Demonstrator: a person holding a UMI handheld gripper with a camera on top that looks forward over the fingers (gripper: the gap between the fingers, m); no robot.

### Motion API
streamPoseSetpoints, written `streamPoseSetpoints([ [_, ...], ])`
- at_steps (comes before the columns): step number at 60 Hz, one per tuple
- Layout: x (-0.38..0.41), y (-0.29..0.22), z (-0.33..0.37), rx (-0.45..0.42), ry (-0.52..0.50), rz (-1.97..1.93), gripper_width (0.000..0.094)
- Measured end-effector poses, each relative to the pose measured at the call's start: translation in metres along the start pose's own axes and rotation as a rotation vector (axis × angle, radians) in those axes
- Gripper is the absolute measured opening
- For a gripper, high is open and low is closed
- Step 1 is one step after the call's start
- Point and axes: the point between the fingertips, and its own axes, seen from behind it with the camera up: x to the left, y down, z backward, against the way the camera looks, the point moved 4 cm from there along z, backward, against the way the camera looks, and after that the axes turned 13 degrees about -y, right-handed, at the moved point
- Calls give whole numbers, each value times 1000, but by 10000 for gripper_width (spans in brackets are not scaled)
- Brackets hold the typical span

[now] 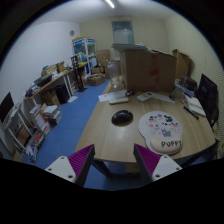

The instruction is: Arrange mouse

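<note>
Tool open; apparently a mouse beyond, on table.

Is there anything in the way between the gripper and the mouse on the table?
Nothing visible blocks it. The gripper is open, above the near edge of the wooden table. The dark mouse lies beyond the fingers on bare tabletop, just left of the white mouse pad. The cardboard box stands farther back, behind the mouse.
</note>
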Motion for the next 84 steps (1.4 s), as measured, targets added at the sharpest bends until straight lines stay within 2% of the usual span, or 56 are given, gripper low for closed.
streamPoseSetpoints([
  [14, -11, -7, -36, -14, -23, -9, 808],
  [18, -25, -18, -82, -15, -21, -5, 809],
  [33, -53, -19, -169, 38, 4, 14, 808],
  [34, -54, -19, -175, 46, 8, 9, 819],
  [35, -57, -21, -178, 43, 19, 17, 877],
  [36, -59, -26, -180, 24, 26, 32, 807],
  [37, -60, -28, -183, 25, 29, 41, 802],
  [57, -81, -78, -248, -4, 98, 23, 831],
  [63, -86, -90, -263, -21, 104, 21, 794],
  [64, -87, -91, -264, -24, 106, 21, 823],
  [67, -89, -93, -267, -40, 111, 20, 615],
  [73, -88, -91, -266, -38, 107, 13, 533],
  [78, -86, -92, -267, -7, 91, 6, 417],
  [84, -70, -93, -257, 30, 29, 47, 396],
])
